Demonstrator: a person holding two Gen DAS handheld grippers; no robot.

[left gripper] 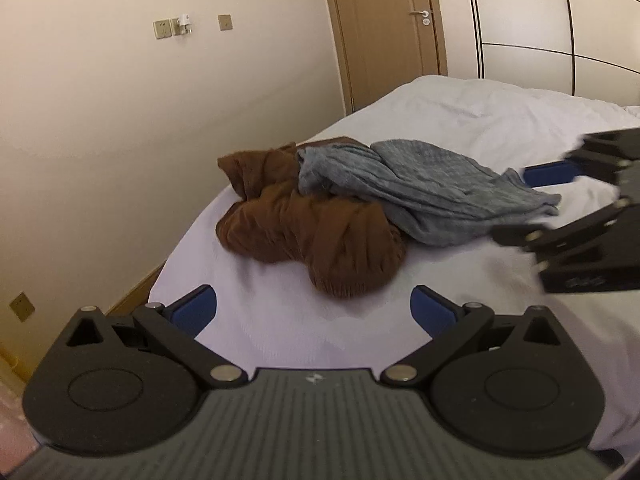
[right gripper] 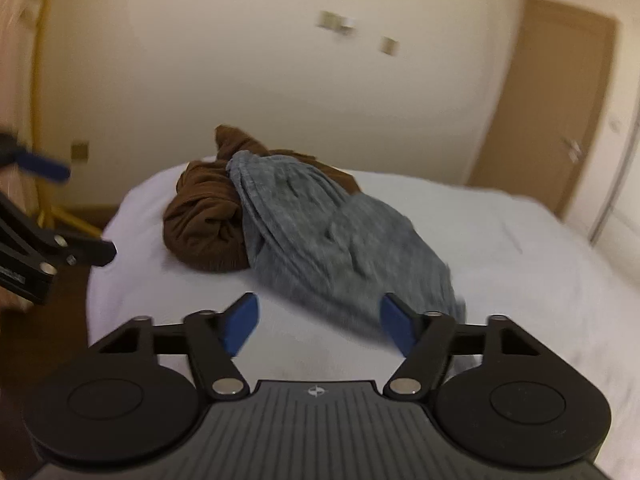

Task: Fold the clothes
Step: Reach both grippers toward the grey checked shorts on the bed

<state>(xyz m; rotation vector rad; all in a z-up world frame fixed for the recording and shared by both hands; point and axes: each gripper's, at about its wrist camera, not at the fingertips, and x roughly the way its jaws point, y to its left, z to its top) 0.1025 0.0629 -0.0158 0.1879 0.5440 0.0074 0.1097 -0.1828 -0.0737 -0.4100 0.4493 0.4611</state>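
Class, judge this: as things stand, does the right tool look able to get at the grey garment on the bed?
Probably yes. The right tool is open, and the grey garment lies just ahead of it on the bed with nothing between.

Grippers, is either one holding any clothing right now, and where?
Nothing is held. The left gripper and right gripper are both open above the bed, short of the grey garment.

Bed with white sheet (left gripper: 460,120) before a cream wall (left gripper: 100,120) bearing wall sockets (left gripper: 162,29), a plugged-in white adapter (left gripper: 183,23) and a low switch plate (left gripper: 22,306); brown wooden door (left gripper: 384,28) with metal handle (left gripper: 420,13), beside white panelled wardrobe (left gripper: 540,20).
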